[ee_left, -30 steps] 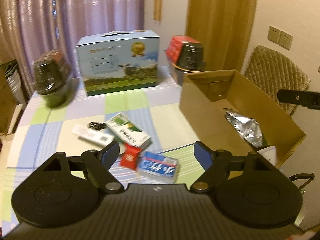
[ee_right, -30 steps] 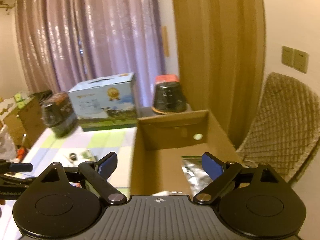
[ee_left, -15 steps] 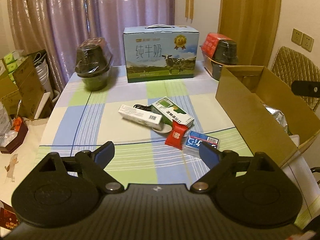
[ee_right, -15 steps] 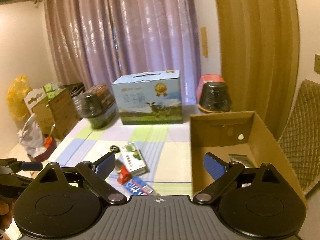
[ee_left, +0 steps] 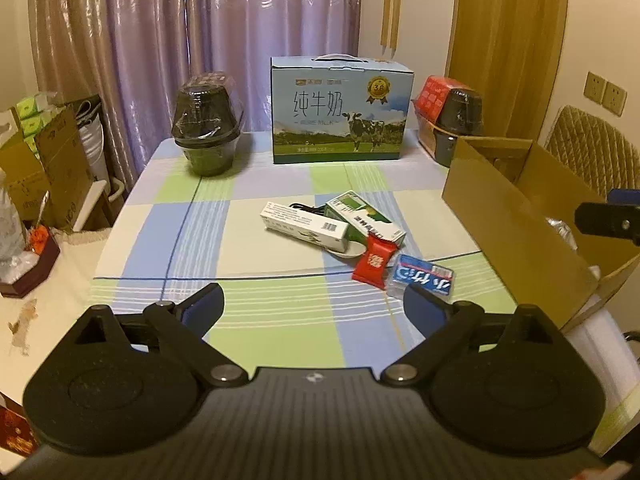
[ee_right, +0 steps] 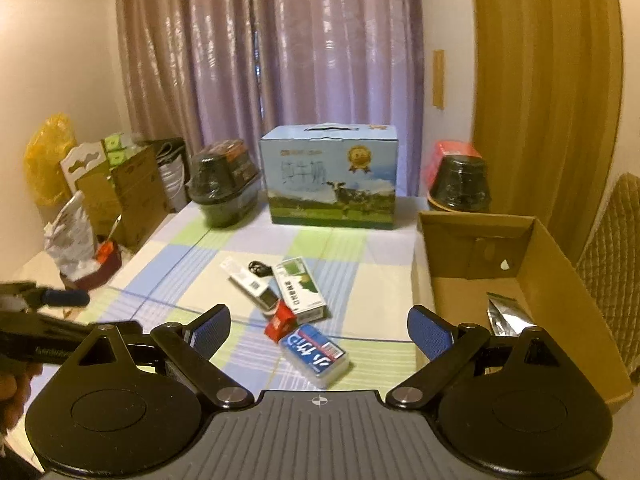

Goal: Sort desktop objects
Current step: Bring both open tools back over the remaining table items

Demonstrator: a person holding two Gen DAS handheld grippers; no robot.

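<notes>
Checked cloth in blue, green and cream covers the tabletop (ee_left: 160, 220), and the things to be sorted are gathered in one small cluster near its middle. At the left of the cluster a long white box (ee_left: 304, 226) is laid flat, with a thin black cable (ee_left: 306, 209) just behind it. Beside it a green and white carton (ee_left: 364, 222) is seen, and under the ends of these two boxes something white, perhaps a spoon, is partly hidden. Next to the right a red sachet (ee_left: 373, 262) is leaned on the carton, and a blue tissue pack (ee_left: 423, 278) is touching the sachet. At the far right an open cardboard box (ee_left: 516, 236) is standing on the edge of the tabletop, and in the right wrist view a silver foil bag (ee_right: 506, 314) is seen already inside it.

The left claw (ee_left: 314, 304) is held wide, with nothing between its fingers, above the near part of the tabletop. The right claw (ee_right: 320, 328) is also held wide and empty, and the tissue pack is framed just under it.

A new pick is judged to be in hand: one thing is in the box and about five are not yet sorted. For the next move, one claw must be lowered over a single item, probably the tissue pack as the nearest. The fingers must be placed across its short sides, so that the sachet beside it is not taken or pushed.
</notes>
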